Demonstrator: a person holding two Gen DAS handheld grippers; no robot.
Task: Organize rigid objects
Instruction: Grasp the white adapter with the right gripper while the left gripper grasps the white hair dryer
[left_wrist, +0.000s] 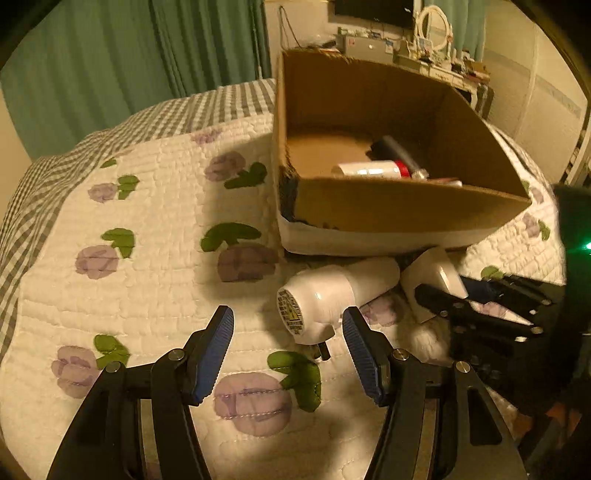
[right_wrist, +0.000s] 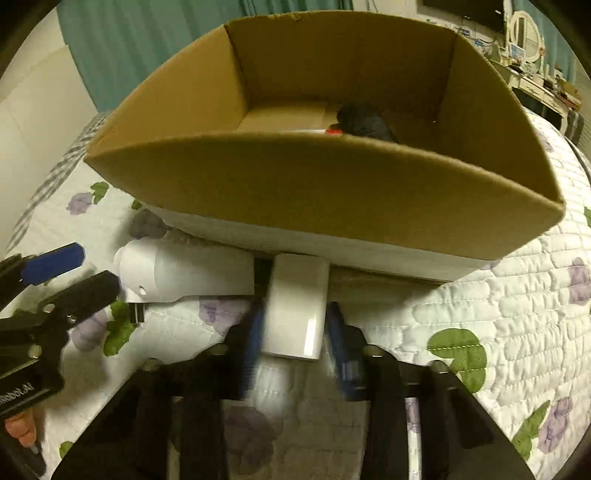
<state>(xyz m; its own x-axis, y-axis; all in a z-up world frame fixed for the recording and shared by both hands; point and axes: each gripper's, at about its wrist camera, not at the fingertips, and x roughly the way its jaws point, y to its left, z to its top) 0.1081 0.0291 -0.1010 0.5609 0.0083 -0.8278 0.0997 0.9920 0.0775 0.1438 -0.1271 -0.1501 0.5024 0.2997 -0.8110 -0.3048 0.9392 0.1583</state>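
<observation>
Green curtains hang behind a bed covered by a white quilt (left_wrist: 155, 206) with purple flowers, green leaves and a grey checked border. Seen from the left wrist, a cardboard box (left_wrist: 399, 210) sits on the quilt with its open top showing a white bottle with a red band (left_wrist: 373, 170) and a dark cylinder (left_wrist: 397, 149) lying on its floor. Just in front of the box lies a white hair dryer (left_wrist: 332, 291), its labelled round end turned toward the camera and its barrel reaching back to the box's lower edge. The left gripper (left_wrist: 288, 332) hovers low over the quilt with its blue-padded fingers (left_wrist: 218, 347) spread wide and holding nothing; the right-hand pad sits just beside the dryer's body. Off to the right, the right gripper (left_wrist: 458, 295) reaches in, and a white block-shaped part (left_wrist: 436, 277) stands between its fingers. A cluttered dresser (left_wrist: 424, 48) is in the far background.

From the right wrist, the same box (right_wrist: 332, 199) fills the upper frame, a dark object (right_wrist: 364, 122) and the bottle's red band peeking over its near wall. Below it, the white block (right_wrist: 295, 317) lies between the right gripper's (right_wrist: 293, 339) blue pads, which press close on both its sides, so the fingers are clamped on it, though they are motion-blurred. The dryer's barrel (right_wrist: 184, 269) lies to the left, touching the box's base, and the left gripper (right_wrist: 70, 273) enters from the left edge with its fingers apart.
</observation>
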